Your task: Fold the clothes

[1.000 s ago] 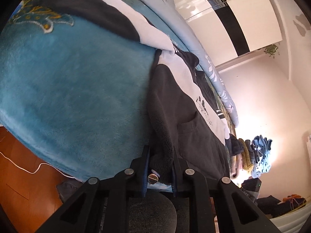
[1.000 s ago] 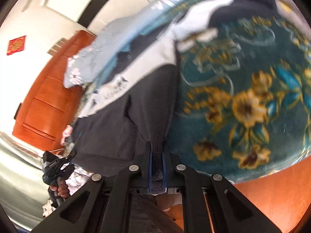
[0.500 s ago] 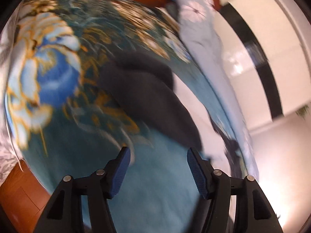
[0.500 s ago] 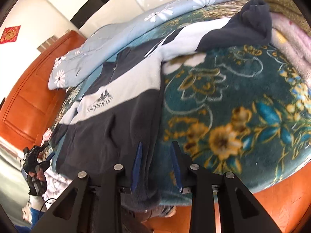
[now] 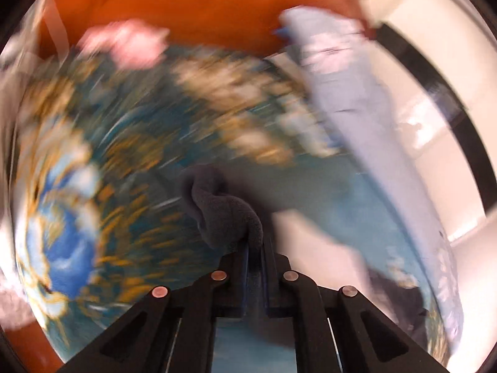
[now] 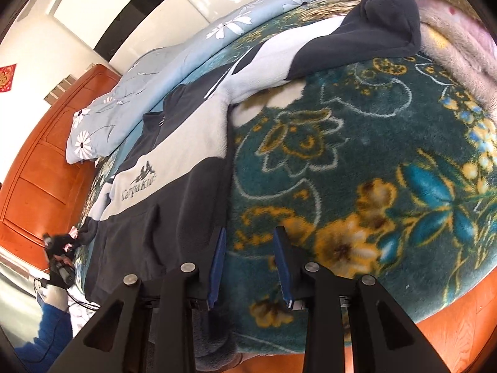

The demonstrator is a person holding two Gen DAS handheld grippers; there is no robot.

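A dark grey and white fleece jacket (image 6: 174,168) with a chest logo lies spread on the teal floral blanket (image 6: 357,161). One sleeve (image 6: 366,28) stretches to the far right. My right gripper (image 6: 250,245) is open and empty, just right of the jacket's side edge, over the blanket. My left gripper (image 5: 255,248) is shut on the dark cuff of the other sleeve (image 5: 223,205), which bunches up between the jaws. The left wrist view is blurred by motion.
A light blue floral duvet (image 6: 174,71) lies along the far side of the bed. An orange wooden headboard (image 6: 40,161) stands at the left. Folded blankets (image 6: 456,31) are stacked at the far right. Orange wood floor (image 6: 459,335) lies below the bed edge.
Both grippers let go of the jacket's hem. The left then swung to the sleeve and shut on its cuff. The right stayed open and opened wider beside the jacket.
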